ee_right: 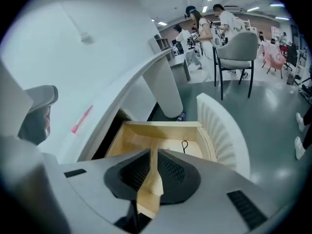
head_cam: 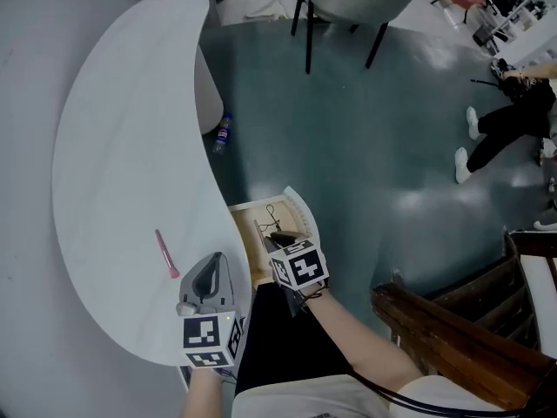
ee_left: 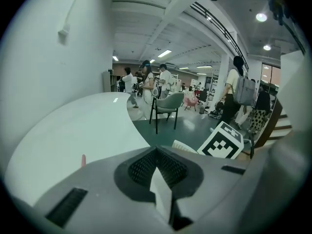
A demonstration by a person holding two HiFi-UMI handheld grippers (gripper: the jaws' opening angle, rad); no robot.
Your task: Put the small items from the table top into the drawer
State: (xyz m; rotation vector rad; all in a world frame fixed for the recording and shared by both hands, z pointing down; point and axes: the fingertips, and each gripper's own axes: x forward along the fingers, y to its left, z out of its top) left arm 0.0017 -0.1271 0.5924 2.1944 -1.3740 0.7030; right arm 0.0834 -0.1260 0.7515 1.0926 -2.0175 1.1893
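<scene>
1 white curved table point(head_cam: 113, 146) takes up the left side, w/ 1 grey chair point(head_cam: 352, 3) far off on the floor. 1 drawer point(head_cam: 246, 244) is pulled open at the table's right edge: wood inside, white ribbed front.

2 grippers. Left gripper point(head_cam: 211, 262) sits over the table's near end. It's tilted down and pointing far, w/ the wrist just in at the near edge. Jaws look closed tip to tip, nothing in them.

Right gripper point(head_cam: 280, 237) hangs over the open drawer, tipped down steeper. The forearm comes in from near-right. Jaws are only a thin slit apart, and you see drawer wood thru the gap, so it's empty too.

1 bottle point(head_cam: 223, 133) lies on the floor by the table leg, far from both grippers.

Small stuff: 1 pink stick point(head_cam: 165, 253) lies flat on the table, near the left gripper's tip, to its left and a bit farther out, not touching. 1 black loop thing point(head_cam: 271, 212) is already in the drawer, just beyond the right gripper's tips. Can't tell what it is tbh.
</scene>
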